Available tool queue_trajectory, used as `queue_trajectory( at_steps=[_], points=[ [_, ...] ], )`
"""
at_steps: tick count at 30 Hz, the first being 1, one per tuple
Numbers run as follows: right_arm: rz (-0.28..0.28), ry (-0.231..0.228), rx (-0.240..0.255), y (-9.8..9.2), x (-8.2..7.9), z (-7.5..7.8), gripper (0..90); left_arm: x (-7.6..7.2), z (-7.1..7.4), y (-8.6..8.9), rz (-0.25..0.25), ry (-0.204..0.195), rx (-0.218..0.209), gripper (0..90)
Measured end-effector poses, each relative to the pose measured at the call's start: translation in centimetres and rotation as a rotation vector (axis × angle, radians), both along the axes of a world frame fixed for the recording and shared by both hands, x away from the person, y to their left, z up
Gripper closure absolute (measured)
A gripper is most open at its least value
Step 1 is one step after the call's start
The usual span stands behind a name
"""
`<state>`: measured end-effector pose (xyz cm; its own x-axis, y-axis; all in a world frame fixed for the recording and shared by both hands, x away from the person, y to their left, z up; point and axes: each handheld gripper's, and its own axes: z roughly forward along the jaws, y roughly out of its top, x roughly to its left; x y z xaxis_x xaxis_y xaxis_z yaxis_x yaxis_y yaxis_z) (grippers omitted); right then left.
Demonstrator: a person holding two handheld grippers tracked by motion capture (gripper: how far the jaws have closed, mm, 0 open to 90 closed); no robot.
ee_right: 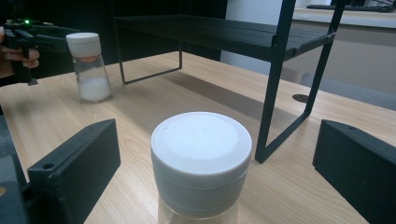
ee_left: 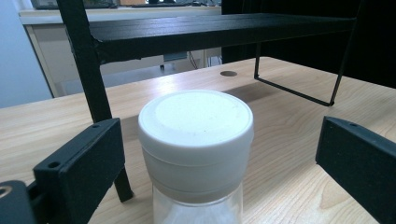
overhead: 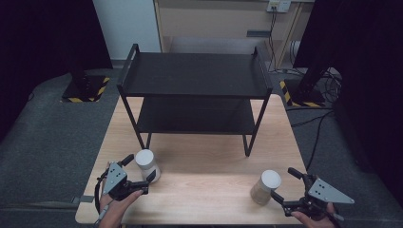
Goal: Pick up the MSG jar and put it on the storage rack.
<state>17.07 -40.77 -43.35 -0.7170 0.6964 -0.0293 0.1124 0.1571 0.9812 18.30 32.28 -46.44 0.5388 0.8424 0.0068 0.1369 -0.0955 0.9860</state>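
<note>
Each jar stands upright on the table (overhead: 204, 190) between spread jaws: left jar (overhead: 146, 164) inside the left gripper (overhead: 140, 168), right jar (overhead: 266, 186) inside the right gripper (overhead: 283, 186) (neither is pinched yet).

A two-tier shelf rack (overhead: 195, 95) stands at the far-middle of the table (overhead: 209, 190), w/ open tabletop in front of it. Near the front-left edge stands the left jar (overhead: 146, 164) – just in front of the rack's front-left leg, between the spread jaws of the left gripper (overhead: 139, 167), touching neither. Near the front-right edge stands the right jar (overhead: 266, 186), likewise between the parted jaws of the right gripper (overhead: 283, 185) – the two jars are well apart, approx. level w/ each other.
</note>
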Motion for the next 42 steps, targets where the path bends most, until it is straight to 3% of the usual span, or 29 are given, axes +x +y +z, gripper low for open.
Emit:
queue_trajectory(
  at_steps=[7, 16, 25, 31, 35, 42],
  points=[
    [-0.004, 0.006, -0.003, -0.1, -0.1, -0.1, 1.5, 0.8, -0.6, -0.2, 0.016, 0.028, -0.012, 3.1],
    [-0.003, 0.015, -0.009, -0.1, -0.1, -0.2, 1.6, 1.6, -0.8, -0.7, 0.034, 0.061, -0.001, 18.1],
    [-0.002, 0.018, -0.010, -0.1, 0.0, -0.3, 1.7, 1.8, -1.1, -0.4, 0.030, 0.059, -0.011, 32.9],
    [0.001, 0.018, -0.010, -0.1, 0.0, -0.3, 1.9, 1.8, -0.9, -0.5, 0.025, 0.055, 0.000, 33.3],
    [0.001, 0.018, -0.009, -0.1, 0.0, -0.3, 2.0, 1.8, -0.4, -0.6, 0.011, 0.064, 0.025, 33.3],
    [-0.002, 0.014, -0.006, -0.3, -0.1, -0.2, 2.0, 1.7, 0.8, -0.7, -0.026, 0.052, 0.027, 33.4]
  ],
)
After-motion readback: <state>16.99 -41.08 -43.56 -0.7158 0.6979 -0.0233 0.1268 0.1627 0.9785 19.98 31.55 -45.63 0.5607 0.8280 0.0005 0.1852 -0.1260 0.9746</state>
